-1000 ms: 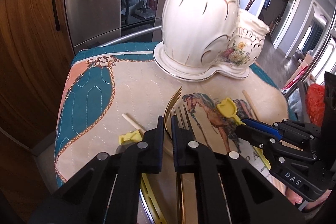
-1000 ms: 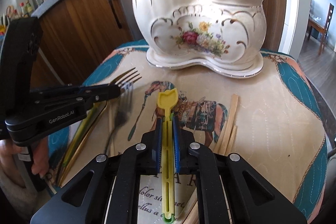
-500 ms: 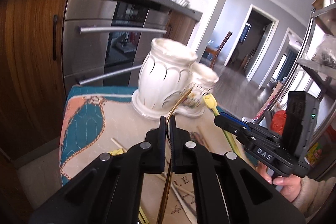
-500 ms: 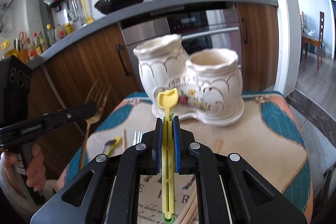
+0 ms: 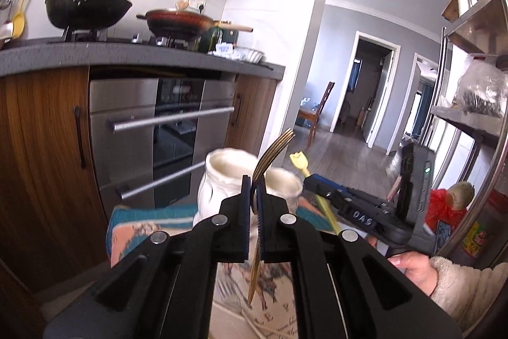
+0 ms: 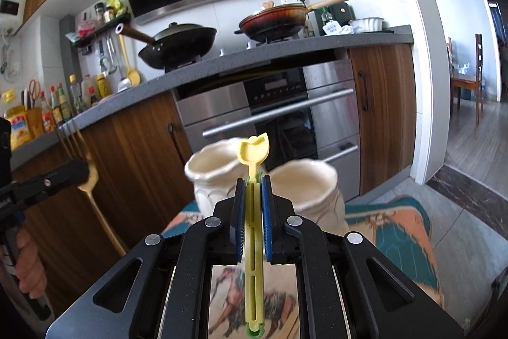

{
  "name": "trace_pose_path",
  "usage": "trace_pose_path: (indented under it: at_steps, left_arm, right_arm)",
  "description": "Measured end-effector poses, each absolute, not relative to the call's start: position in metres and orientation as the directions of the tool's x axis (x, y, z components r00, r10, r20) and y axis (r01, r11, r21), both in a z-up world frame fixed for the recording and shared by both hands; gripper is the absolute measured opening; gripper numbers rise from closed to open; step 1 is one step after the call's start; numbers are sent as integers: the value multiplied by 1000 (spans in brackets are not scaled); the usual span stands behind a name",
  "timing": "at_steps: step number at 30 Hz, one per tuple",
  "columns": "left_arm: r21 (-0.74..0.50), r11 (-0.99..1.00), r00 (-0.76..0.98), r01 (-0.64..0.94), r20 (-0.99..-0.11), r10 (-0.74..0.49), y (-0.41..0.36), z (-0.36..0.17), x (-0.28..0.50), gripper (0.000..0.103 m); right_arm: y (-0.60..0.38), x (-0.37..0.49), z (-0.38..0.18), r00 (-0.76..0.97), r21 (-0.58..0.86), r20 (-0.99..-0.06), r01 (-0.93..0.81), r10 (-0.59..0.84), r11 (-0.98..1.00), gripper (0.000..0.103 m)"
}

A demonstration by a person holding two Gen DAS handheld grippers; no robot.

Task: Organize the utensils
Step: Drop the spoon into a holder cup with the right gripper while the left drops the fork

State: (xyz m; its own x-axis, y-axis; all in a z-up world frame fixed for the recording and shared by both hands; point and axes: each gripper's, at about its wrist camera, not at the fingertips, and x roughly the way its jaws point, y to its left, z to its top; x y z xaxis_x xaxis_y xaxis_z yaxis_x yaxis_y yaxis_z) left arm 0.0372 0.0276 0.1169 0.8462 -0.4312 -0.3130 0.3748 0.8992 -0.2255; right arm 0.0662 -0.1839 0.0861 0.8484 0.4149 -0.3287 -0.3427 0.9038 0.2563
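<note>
My left gripper [image 5: 253, 180] is shut on a gold fork [image 5: 273, 153], tines up, handle hanging down between the jaws. It is raised in front of the white two-cup ceramic holder [image 5: 222, 177]. My right gripper [image 6: 253, 180] is shut on a yellow plastic utensil [image 6: 253, 148], its shaped head pointing up, held above and in front of the holder [image 6: 304, 186]. The right gripper also shows in the left wrist view [image 5: 312, 183] with the yellow utensil [image 5: 300, 162], to the right of the holder. The left gripper and fork [image 6: 87, 173] show at the left of the right wrist view.
The holder stands on a small table with a teal and peach quilted cloth [image 6: 397, 221] printed with a horse. Behind are an oven [image 5: 165, 129], wooden cabinets and a counter with pans [image 6: 177, 43]. A metal rack [image 5: 470, 104] stands at the right.
Both grippers have risen from the table with their utensils. The fork and the yellow utensil, lifted off the cloth, are now held high, level with the holder's rims.
</note>
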Motion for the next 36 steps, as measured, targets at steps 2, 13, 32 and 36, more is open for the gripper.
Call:
trace_pose_path:
  at_steps: [2, 13, 32, 36]
  left_arm:
    - [-222, 895, 850, 387, -290, -440, 26, 136, 45, 3]
    - [-189, 908, 895, 373, -186, -406, 11, 210, 91, 3]
    - [-146, 946, 906, 289, -278, -320, -7, 168, 145, 3]
    - [-147, 945, 891, 294, -317, -326, -6, 153, 146, 3]
  right_arm:
    - [-187, 78, 92, 856, 265, -317, -334, 409, 904, 11]
    - [-194, 142, 98, 850, 378, -262, -345, 456, 859, 11]
    - [-184, 168, 61, 918, 224, -286, -214, 274, 951, 11]
    - [-189, 162, 57, 912, 230, -303, -211, 276, 950, 11]
